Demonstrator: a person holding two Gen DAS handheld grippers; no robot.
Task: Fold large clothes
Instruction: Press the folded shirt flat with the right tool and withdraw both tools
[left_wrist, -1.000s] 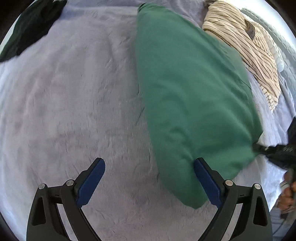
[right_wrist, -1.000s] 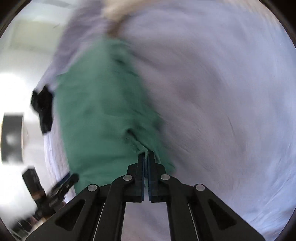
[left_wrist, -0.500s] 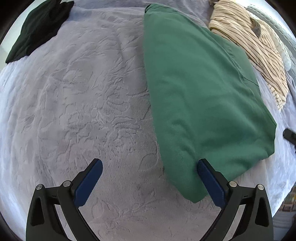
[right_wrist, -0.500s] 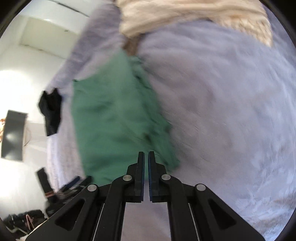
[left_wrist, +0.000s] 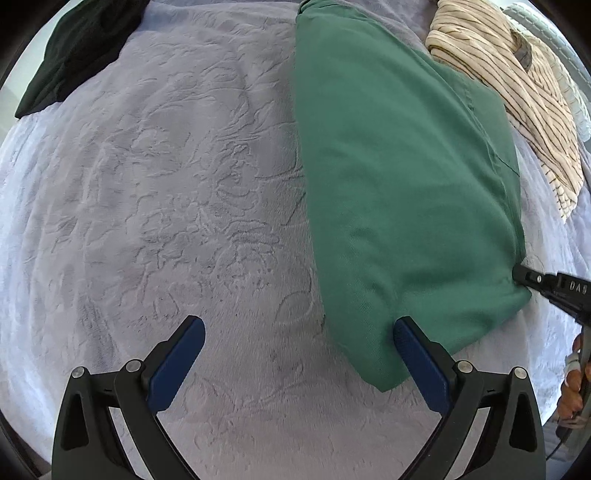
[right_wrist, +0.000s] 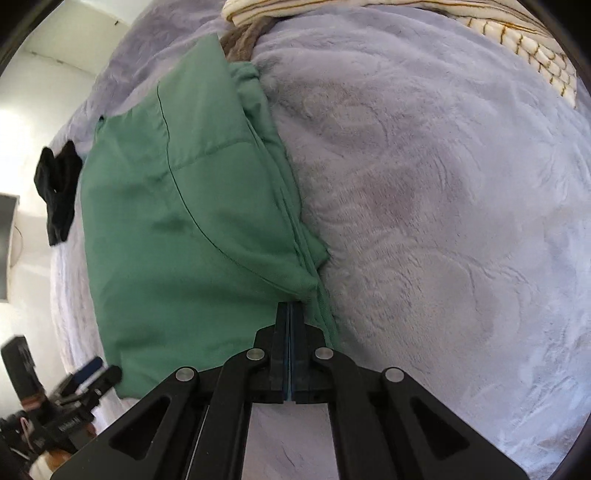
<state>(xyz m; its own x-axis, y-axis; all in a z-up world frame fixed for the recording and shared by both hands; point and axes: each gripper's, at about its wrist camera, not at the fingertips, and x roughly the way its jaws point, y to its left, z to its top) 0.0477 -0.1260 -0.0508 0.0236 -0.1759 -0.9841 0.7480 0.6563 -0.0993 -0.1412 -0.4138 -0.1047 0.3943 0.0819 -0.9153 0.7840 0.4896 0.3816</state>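
Ahead of the left gripper (left_wrist: 299, 354) and off to its right side lies the green garment (left_wrist: 399, 192), folded into a long slab on the pale lilac bedspread (left_wrist: 166, 192). That gripper's jaws stand wide apart and hold nothing; its left blue pad (left_wrist: 177, 363) sits over bare bedspread, while the right pad overlaps the garment's near corner in the picture, though whether it touches the cloth cannot be told. From there the garment runs away from the tool toward the far edge of the bed.

At the garment's right-hand near corner, as the left wrist view shows it, the tip of the right gripper (left_wrist: 524, 275) meets the cloth edge. In the right wrist view, the right gripper (right_wrist: 290, 314) has its jaws pressed together with a bunched edge of the green garment (right_wrist: 177, 221) pinched at their tips. Most of the cloth spreads ahead and to the left of this tool, with layered edges stacked along its right side; bare bedspread (right_wrist: 443, 221) fills the area to the tool's right.

Far beyond the garment, to the right of the left gripper, lies a cream striped garment (left_wrist: 517, 85). A dark garment (left_wrist: 74, 51) lies far ahead to its left.
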